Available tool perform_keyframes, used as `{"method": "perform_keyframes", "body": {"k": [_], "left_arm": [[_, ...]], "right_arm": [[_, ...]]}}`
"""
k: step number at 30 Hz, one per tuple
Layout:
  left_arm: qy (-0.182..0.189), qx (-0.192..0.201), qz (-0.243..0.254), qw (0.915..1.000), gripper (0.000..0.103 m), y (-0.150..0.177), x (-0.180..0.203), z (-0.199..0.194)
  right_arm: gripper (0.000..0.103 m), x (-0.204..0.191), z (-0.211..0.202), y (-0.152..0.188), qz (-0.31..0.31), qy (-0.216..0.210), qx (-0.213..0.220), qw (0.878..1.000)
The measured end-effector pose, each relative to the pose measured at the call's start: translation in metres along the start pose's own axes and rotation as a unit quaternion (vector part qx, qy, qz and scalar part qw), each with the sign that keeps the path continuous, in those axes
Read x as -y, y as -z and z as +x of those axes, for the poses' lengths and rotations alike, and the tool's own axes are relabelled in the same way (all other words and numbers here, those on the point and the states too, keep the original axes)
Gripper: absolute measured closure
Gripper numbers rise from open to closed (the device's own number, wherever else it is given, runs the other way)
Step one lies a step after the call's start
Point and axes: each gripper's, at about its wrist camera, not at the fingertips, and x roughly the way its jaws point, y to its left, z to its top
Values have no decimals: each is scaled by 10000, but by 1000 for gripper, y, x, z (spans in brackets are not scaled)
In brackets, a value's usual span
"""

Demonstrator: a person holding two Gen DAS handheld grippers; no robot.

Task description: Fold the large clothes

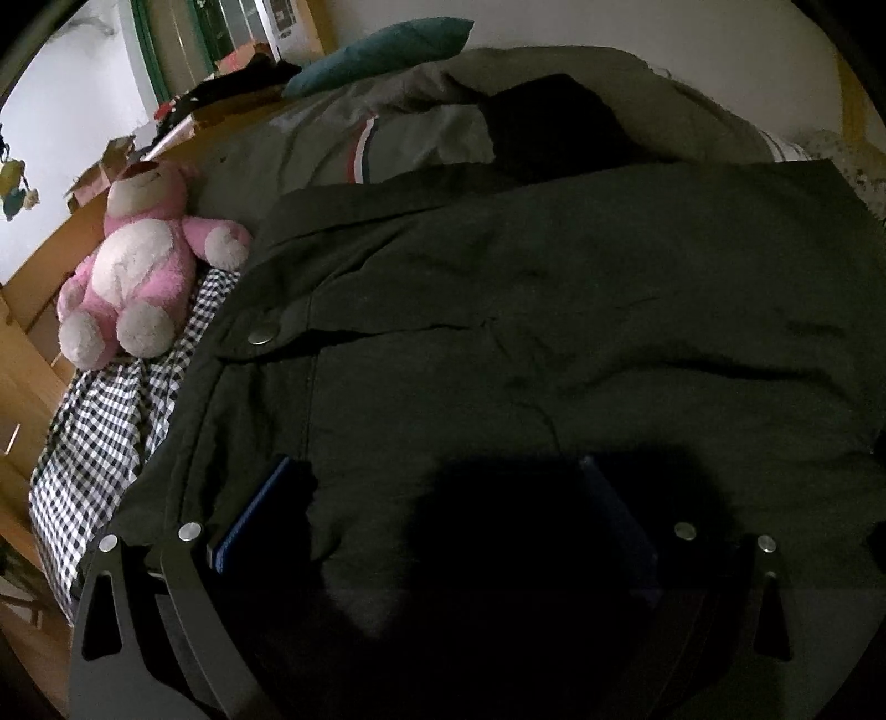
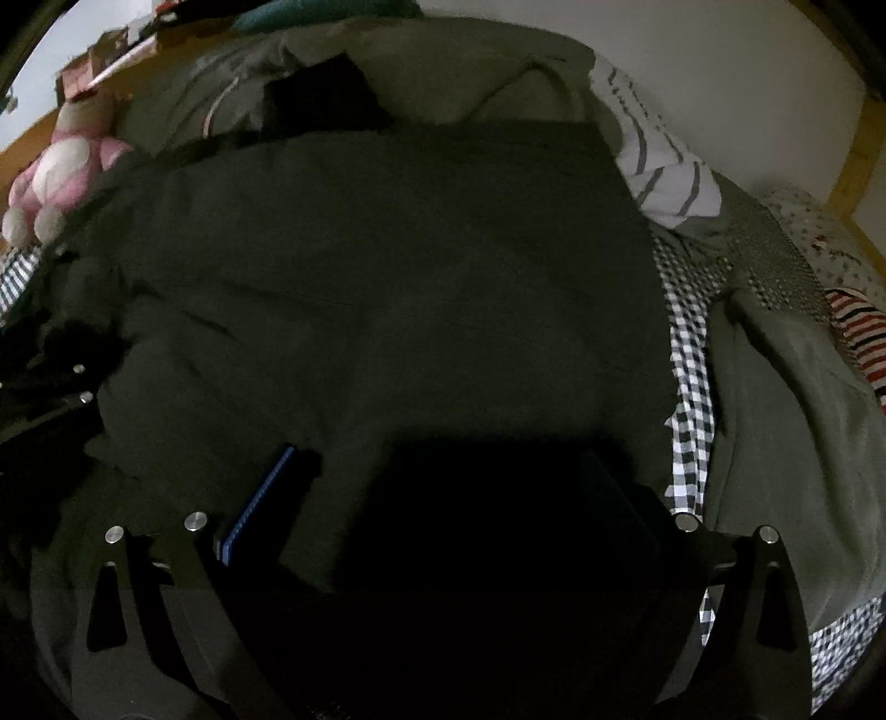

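Left gripper [image 1: 437, 498]: two blue-padded fingers [image 1: 260, 509] are seen spread wide apart, low over the near part of a dark green jacket [image 1: 554, 288]; dark fabric lies between them, but the area is in deep shadow and whether any cloth is pinched cannot be told.

Right gripper [image 2: 443, 493]: fingers [image 2: 257, 507] likewise set wide apart, the left pad visible as a blue ridged strip, the right one lost in shadow. A fold of the jacket [image 2: 387, 277] is seen between them; a grip on it cannot be confirmed.

Jacket: laid flat across the middle of the bed, spread over most of its width, wrinkled, with a straight far edge. A metal snap button [image 1: 262, 335] is seen on a flap towards the bed's left edge.

Bedsheet [image 1: 111, 410]: black-and-white check, exposed along the left edge and, in the right wrist view, along the right side of the jacket [image 2: 686, 387].

Plush bear [image 1: 138, 266]: pink and white, seated at the left edge of the bed, just beside the jacket's shoulder.

Grey quilt [image 1: 421, 138]: bunched at the far end of the bed, with a black garment [image 1: 554, 127] lying on it, touching the jacket's far edge.

Teal pillow [image 1: 382, 52]: at the far left corner, beyond the quilt.

White striped cloth [image 2: 659, 171]: at the far right, beside the jacket's corner.

Grey garment [image 2: 786, 399]: lying on the sheet by the right edge.

Red-striped cloth [image 2: 864, 338]: at the right edge, partly seen.
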Motion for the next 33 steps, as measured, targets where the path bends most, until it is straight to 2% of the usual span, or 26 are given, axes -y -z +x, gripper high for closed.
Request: {"method": "perform_keyframes", "body": {"k": [7,9,12,16,18,21,23,28,31,33], "left_arm": [[1,-51,13,10000,4,-3,-1,3],[11,-111,26,9999,4,-6,-3,1],[73,-91,-110,9999,5,-1,-11,-29],[173,-58,-103,9998,5,48,-19,-85],[132,-195,-65,9997,5,90,-20,-102],[-41,108,142,9998,5,131,-18,-112],[-210,250,459,9984,5,141,-13,-116],[35,139,96,9999,5,159,-31,-126],[115,91,50,9999,5,174,-37,-134],[307,93,-84,9994,5,183,-45,-141]], "right_arm": [[4,5,23,4,131,-142,-80,9998],[4,5,17,4,187,-162,-40,9997],[4,5,-9,11,285,-258,37,9993],[4,-5,-54,39,162,-351,142,9992],[4,-18,-69,66,-17,-443,113,9990],[4,-31,-66,99,-210,-434,-42,9988],[4,-30,-59,116,-135,-422,44,9990],[4,-28,-74,142,-105,-378,49,9992],[4,-37,-88,162,-380,-86,127,9992],[4,-35,-94,174,-297,-58,92,9995]]}}
